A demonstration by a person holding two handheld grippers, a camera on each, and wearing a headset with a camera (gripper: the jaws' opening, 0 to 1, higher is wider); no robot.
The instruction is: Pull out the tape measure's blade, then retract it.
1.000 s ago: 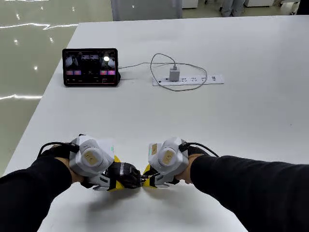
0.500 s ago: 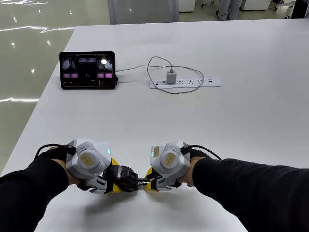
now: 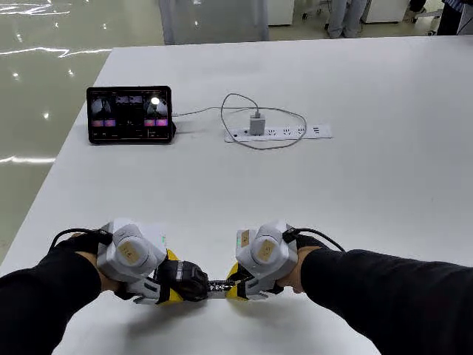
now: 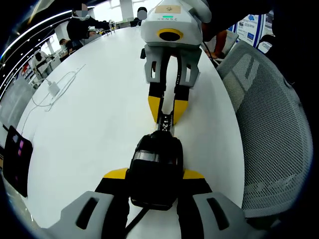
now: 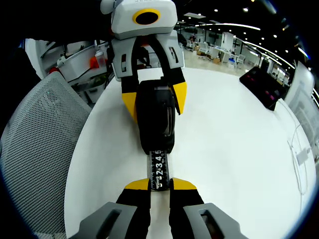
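White workbench: fills most of the head view, surface bare towards the right.

Grey mesh chair: seen in both gripper views, standing beside the bench's near edge.

Black sleeves: both forearms reach in from the bottom of the head view.

Tablet: at the far left of the bench, screen lit, propped facing the person.

Power strip: white, lying flat to the right of the tablet and well apart from the grippers, with a white charger plugged into it.

Left gripper: near the bench's front edge, its yellow-tipped fingers clamped on either side of the tape measure's case.

Right gripper: facing the left one, tip to tip, its fingers pinched together on the end of the blade.

Tape measure: black case, held between the two grippers, low over the bench. Contact with the surface cannot be determined.

Blade: a short stretch is drawn out of the case, running straight to the right gripper, with the printed numerals 2 to 5 legible.
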